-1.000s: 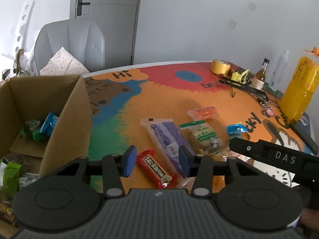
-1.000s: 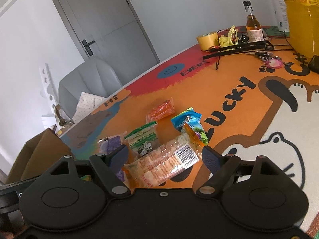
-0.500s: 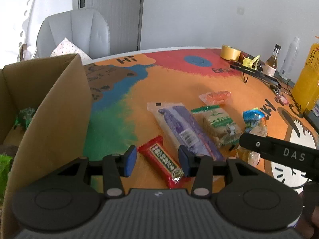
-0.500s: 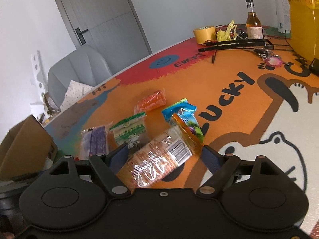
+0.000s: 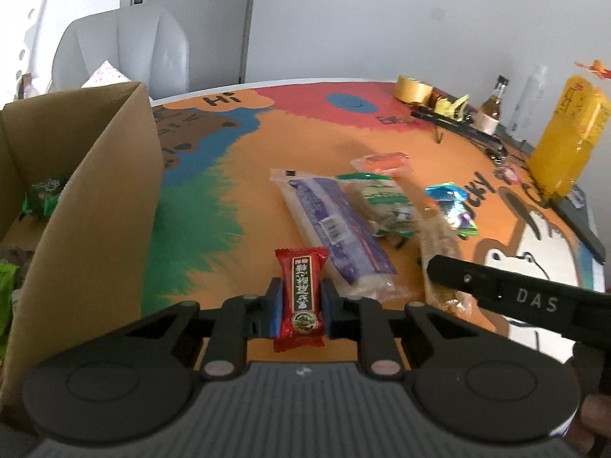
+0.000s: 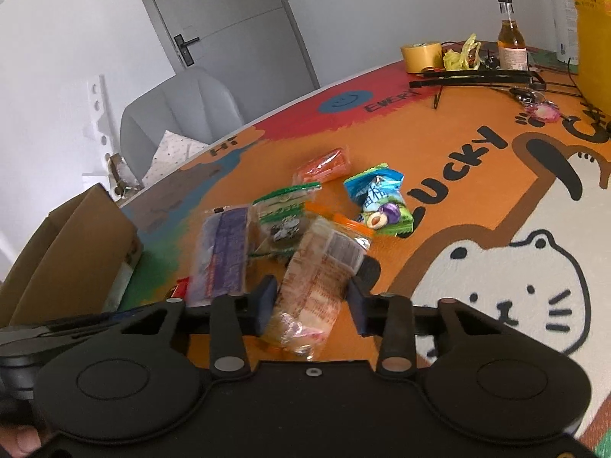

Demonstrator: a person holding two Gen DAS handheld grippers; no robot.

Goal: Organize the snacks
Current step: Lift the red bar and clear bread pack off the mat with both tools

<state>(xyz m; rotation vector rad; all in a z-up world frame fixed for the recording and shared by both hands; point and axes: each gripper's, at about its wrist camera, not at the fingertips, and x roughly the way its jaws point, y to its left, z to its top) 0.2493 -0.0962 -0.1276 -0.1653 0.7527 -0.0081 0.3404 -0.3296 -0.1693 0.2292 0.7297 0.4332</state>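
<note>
Pick-up step, both hands at once. Left tool [image 5: 301,301]: jaws have just closed and now clamp the red snack bar [image 5: 301,292], low over the table [image 5: 267,145]; right tool [image 6: 310,305]: jaws have just been closing around the clear cracker packet [image 6: 317,286], pads apparently touching its sides. Next move, judged: lift both and carry them to the cardboard box [image 5: 95,198] at left. Legible: "Hi", "LUCKY", "EVERY" on the table; "DAS" on the right tool's arm.
</note>
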